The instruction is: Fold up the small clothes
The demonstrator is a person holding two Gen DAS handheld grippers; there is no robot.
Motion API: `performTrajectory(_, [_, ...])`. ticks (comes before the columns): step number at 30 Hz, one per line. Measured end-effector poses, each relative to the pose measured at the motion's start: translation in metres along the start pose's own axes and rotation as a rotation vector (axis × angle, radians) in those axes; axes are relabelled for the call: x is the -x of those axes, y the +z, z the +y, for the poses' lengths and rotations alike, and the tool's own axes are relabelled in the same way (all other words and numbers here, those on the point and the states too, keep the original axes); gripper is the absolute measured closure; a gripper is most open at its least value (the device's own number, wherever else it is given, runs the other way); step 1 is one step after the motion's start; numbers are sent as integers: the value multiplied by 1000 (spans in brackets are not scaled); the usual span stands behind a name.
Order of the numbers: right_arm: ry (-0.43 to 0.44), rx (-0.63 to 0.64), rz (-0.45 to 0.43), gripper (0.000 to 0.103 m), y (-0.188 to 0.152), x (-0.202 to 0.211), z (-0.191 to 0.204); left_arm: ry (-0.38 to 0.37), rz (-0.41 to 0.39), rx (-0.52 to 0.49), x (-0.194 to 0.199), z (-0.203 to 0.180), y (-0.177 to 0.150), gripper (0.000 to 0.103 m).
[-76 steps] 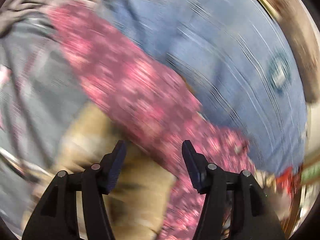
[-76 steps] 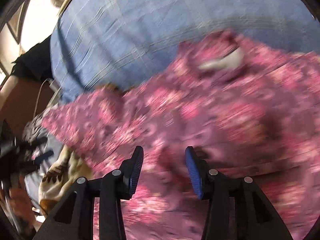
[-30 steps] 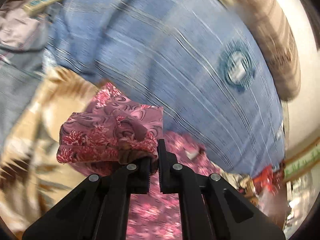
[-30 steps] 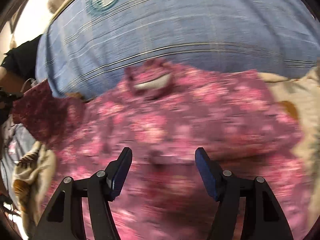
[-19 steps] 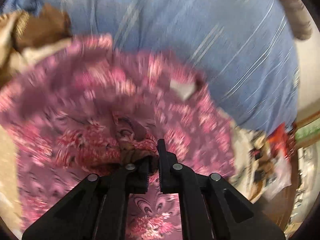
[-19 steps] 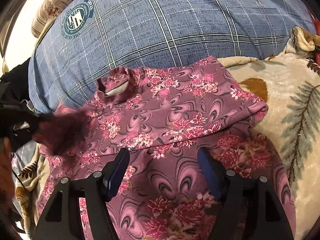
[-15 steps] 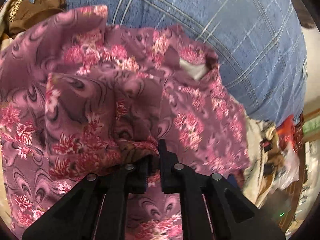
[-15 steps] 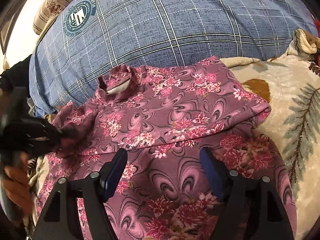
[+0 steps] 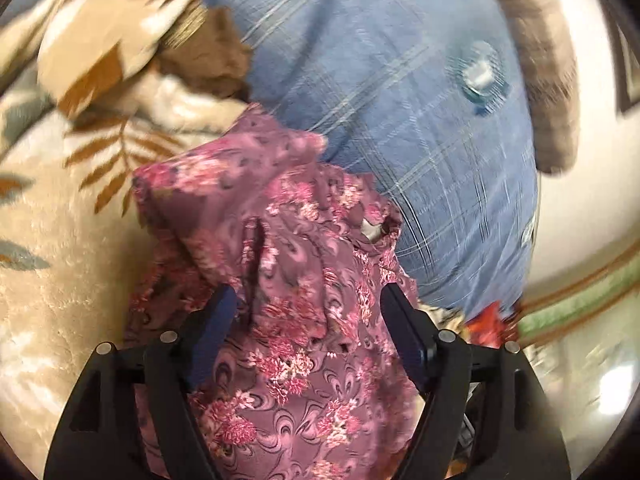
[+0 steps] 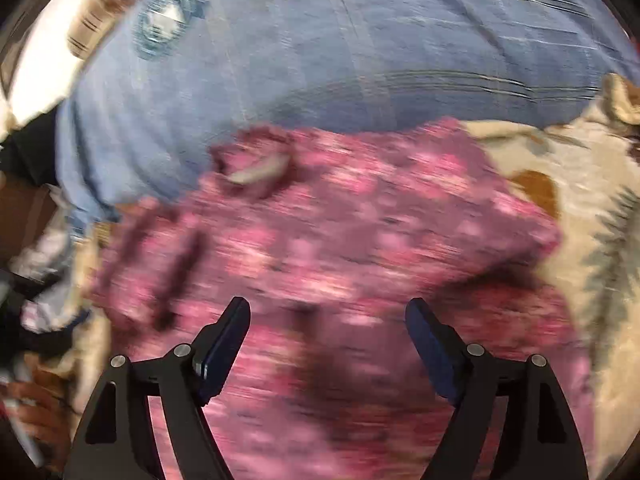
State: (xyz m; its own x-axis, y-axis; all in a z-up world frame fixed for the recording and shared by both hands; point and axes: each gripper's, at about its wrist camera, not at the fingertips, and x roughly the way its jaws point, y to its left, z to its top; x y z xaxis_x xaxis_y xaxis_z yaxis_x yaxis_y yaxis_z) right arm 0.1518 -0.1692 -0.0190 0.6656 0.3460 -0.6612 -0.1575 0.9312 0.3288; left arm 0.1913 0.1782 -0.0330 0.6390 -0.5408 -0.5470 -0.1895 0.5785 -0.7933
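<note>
A small purple top with a pink flower print [image 9: 296, 264] lies on the bed, its sleeve folded in over the body and its neck opening [image 9: 374, 232] toward the blue cover. My left gripper [image 9: 308, 320] hovers just above the folded sleeve; its jaws are opening and the pads press on nothing. In the blurred right wrist view the same top [image 10: 340, 240] fills the middle, neck opening [image 10: 256, 172] at the far side. My right gripper [image 10: 328, 340] hangs over the lower body of the top, jaws opening wide, nothing between them.
A blue checked cover [image 9: 400, 80] with a round badge [image 10: 168, 20] rises behind the top. A cream fleece blanket with a leaf pattern [image 9: 60, 240] lies beside it, seen too as the cream blanket [image 10: 580, 200]. A hand [image 10: 28, 408] shows at the lower left.
My left gripper carried the sleeve down and across onto the top's body, then let go and spread its jaws. The right gripper's jaws widened a little over the top.
</note>
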Motion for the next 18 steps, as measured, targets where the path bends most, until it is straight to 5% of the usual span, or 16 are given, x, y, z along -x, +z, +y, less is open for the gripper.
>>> performTrajectory(8, [54, 388, 29, 22, -13, -26, 130, 0, 48, 135, -10, 30, 4, 29])
performTrajectory(15, [-149, 790, 27, 26, -42, -66, 181, -3, 63, 175, -16, 38, 5, 29])
performTrajectory(18, [-153, 796, 45, 74, -39, -72, 175, -3, 63, 174, -17, 37, 5, 29])
